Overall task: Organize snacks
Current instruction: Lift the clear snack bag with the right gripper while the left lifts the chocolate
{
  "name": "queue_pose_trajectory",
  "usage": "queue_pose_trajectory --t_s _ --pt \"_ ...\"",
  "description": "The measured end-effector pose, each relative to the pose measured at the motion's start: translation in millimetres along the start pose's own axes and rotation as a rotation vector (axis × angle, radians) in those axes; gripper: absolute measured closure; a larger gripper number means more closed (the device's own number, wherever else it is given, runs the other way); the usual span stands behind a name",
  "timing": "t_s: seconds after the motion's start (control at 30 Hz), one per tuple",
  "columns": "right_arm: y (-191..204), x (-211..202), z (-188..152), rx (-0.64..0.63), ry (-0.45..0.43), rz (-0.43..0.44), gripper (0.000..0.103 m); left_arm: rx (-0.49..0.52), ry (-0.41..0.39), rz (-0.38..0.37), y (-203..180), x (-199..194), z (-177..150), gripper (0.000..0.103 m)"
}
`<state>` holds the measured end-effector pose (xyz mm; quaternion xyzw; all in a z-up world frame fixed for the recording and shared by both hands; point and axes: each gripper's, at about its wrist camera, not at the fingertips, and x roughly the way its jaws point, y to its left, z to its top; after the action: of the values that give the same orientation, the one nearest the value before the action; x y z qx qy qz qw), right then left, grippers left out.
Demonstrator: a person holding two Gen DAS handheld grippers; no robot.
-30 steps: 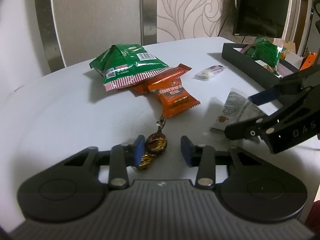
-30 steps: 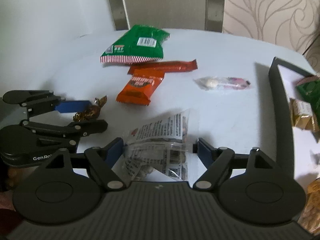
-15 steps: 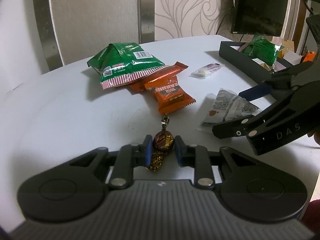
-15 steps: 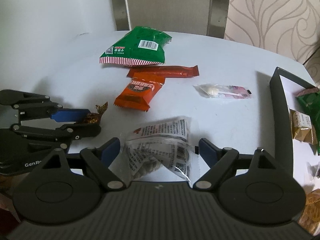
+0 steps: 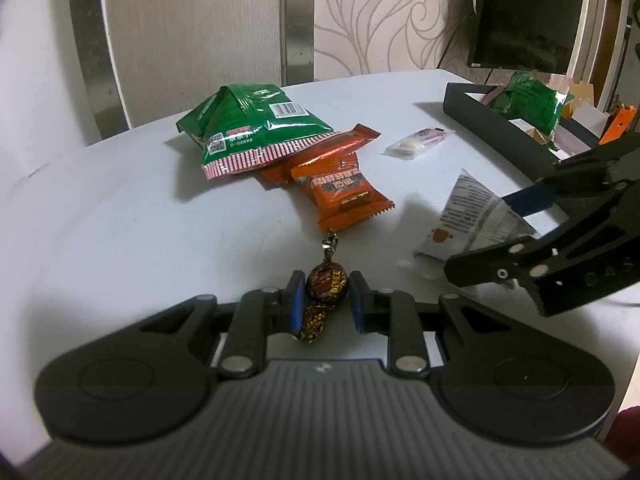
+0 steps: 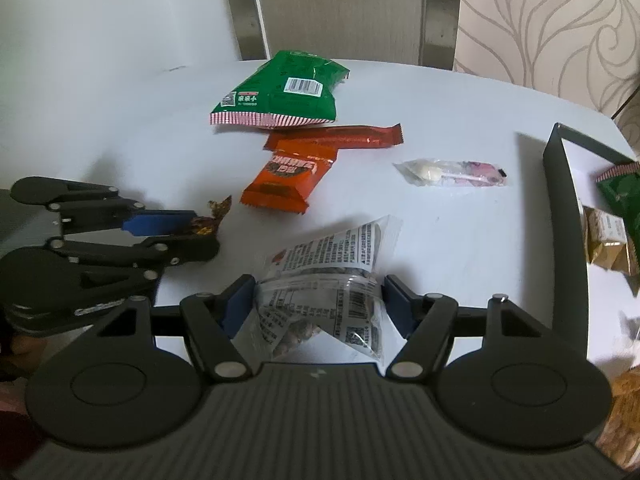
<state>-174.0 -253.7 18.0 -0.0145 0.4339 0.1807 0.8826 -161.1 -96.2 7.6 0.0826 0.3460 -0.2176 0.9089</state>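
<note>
Both hand-held grippers work at the near edge of the white table, each on its own snack. Left gripper is closed on a small round candy in a dark foil wrapper; its blue pads press the candy from both sides, and one twisted end of the wrapper points away toward the orange packet. The candy seems to sit just off the table, but I cannot tell this surely.

Right gripper has its jaws closing around a clear bag with printed text and dark pieces inside. The bag lies between the pads and the pads appear to touch its sides, so the grip is probably just beginning. The bag is soft and crinkled, so it may fold or slip when it is lifted.

Farther on the table lie a green bag, a long red bar partly under the orange packet, and a small clear lollipop pack more to the right. At the right edge stands a black tray, which already holds a green packet and some gold ones. I think this tray is the place where the snacks are collected, and both held snacks likely go there next. Several snacks remain outside, so the task looks not yet half done.
</note>
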Motion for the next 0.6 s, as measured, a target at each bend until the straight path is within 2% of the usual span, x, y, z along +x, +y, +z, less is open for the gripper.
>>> queue_pose_trajectory --t_s 0.6 --pt "-5.2 -37.1 -6.6 0.088 -0.035 0.081 0.03 0.011 -0.001 0.017 -4.7 0.4 11.9 0.077"
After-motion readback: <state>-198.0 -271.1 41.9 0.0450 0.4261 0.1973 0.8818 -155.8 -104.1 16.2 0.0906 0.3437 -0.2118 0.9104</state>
